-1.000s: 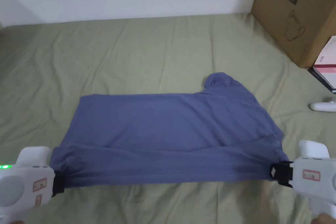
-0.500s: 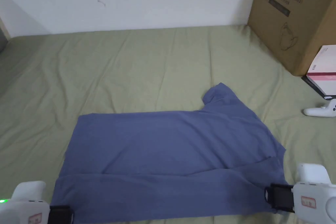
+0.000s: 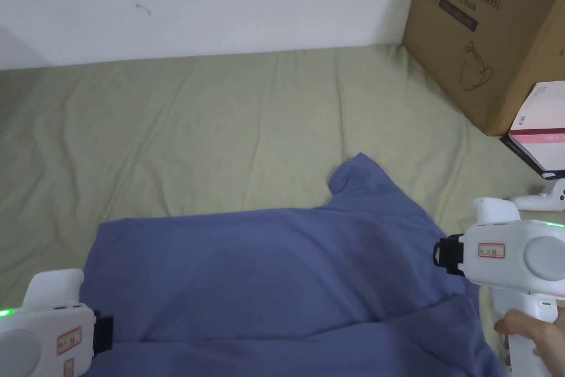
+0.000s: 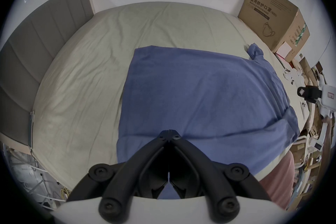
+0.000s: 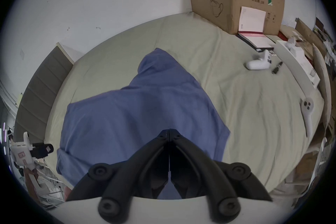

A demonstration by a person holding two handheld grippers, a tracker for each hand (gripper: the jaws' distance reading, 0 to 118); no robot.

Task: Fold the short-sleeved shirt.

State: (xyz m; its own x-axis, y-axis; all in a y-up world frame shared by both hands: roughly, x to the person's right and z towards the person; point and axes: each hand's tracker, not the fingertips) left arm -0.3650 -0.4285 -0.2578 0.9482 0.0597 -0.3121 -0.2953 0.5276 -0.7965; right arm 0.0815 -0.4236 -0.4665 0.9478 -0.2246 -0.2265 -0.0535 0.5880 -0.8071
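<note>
Short-sleeved shirt, soft blue knit, is lying across the lower centre of the head view on a wrinkled olive sheet, one rounded sleeve poking toward the upper right. Left gripper, white plastic with black jaws, is showing its tips pressed together and empty over the cloth. Right gripper is likewise closed, gripping nothing. Brown cardboard box is sitting upper right.

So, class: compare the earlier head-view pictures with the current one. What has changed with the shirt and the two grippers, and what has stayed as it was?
Both grippers let go of the blue shirt: its near edge, stretched taut between them earlier, now lies slack on the bed. The right gripper has lifted away up the shirt's right side; the left gripper sits at the left edge. The far sleeve and cardboard box stayed put.
</note>
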